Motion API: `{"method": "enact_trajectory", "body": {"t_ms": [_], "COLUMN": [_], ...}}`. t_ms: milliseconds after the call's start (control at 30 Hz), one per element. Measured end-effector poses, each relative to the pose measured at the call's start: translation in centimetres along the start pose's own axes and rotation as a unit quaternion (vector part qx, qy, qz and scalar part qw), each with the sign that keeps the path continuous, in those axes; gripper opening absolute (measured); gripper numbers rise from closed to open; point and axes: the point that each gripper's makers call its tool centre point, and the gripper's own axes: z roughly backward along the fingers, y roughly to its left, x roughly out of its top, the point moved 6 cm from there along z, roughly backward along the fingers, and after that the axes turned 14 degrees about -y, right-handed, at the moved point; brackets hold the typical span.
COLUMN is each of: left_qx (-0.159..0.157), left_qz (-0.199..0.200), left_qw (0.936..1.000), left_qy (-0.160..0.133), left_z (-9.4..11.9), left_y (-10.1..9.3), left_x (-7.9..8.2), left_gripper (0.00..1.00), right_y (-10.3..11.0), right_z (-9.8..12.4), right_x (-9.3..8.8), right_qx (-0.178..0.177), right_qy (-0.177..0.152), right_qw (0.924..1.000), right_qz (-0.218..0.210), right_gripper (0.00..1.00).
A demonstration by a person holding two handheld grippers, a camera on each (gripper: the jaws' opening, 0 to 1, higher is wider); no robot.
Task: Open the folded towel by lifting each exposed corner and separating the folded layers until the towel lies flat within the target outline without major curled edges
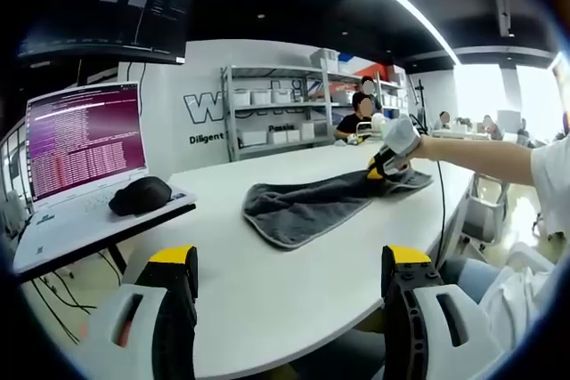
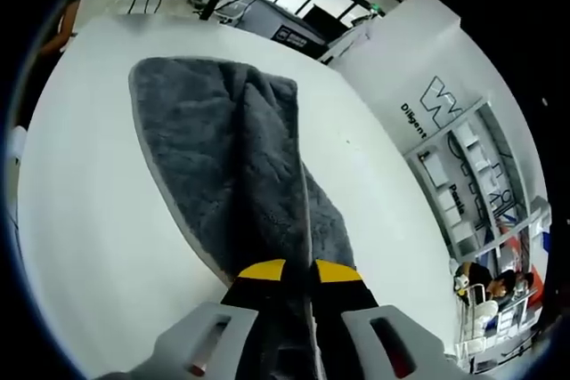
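in the right gripper view, the right gripper (image 2: pixel 300 266) is seen with its two yellow-tipped jaws drawn close together, and an edge of the grey towel (image 2: pixel 227 166) is pinched between them. the towel is spread away from the jaws across the white table (image 2: pixel 98 246), still doubled over itself, with a long fold ridge running down its middle toward the jaws. its light-trimmed edge is laid flat on the table on the side away from the white wall with dark lettering (image 2: pixel 443 100).

in the left gripper view, the left gripper (image 1: pixel 289 260) is held with its jaws wide apart and nothing between them, above the near edge of the table (image 1: pixel 267 300) and well apart from the towel (image 1: pixel 312 202). the towel is seen lying near the middle of the table as a long rumpled strip. at the towel's far end the right gripper (image 1: pixel 387 162) is seen closed on the cloth, held by a person's hand and bare forearm (image 1: pixel 472 156). to the other side of the towel, an open laptop (image 1: pixel 80 166) with a lit screen is set on a separate desk, and a dark mouse (image 1: pixel 140 195) is rested beside it. beyond the towel, metal shelves (image 1: pixel 276 109) are stood against the wall, and seated people are seen further back.
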Motion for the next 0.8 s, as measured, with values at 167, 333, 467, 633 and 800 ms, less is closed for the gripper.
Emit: {"method": "enact_trajectory", "body": {"t_ms": [167, 333, 467, 633, 800], "left_qx": [0.002, 0.004, 0.004, 0.004, 0.004], "left_qz": [0.001, 0.004, 0.005, 0.005, 0.005], "left_qw": [1.0000, 1.0000, 1.0000, 1.0000, 1.0000], "left_qy": [-0.001, -0.001, -0.002, -0.001, -0.002], "left_z": [0.2, 0.2, 0.2, 0.2, 0.2], "left_y": [-0.2, 0.8, 2.1, 2.2, 1.7], "left_x": [-0.2, 0.0, 0.3, 0.3, 0.2], "left_gripper": [0.84, 0.84, 0.84, 0.84, 0.84], "right_y": [-0.6, -1.4, -2.6, -3.6, -4.5], "right_z": [0.2, 0.2, -0.2, -0.5, -0.9], "right_x": [0.7, 1.5, 1.9, 2.3, 2.4], "right_qx": [-0.018, -0.034, -0.045, -0.058, -0.072], "right_qy": [-0.003, -0.004, -0.001, 0.003, 0.011], "right_qw": [0.9997, 0.9991, 0.9982, 0.9972, 0.9958], "right_qz": [0.015, 0.024, 0.040, 0.048, 0.055], "right_gripper": [0.04, 0.03, 0.03, 0.03, 0.03]}}
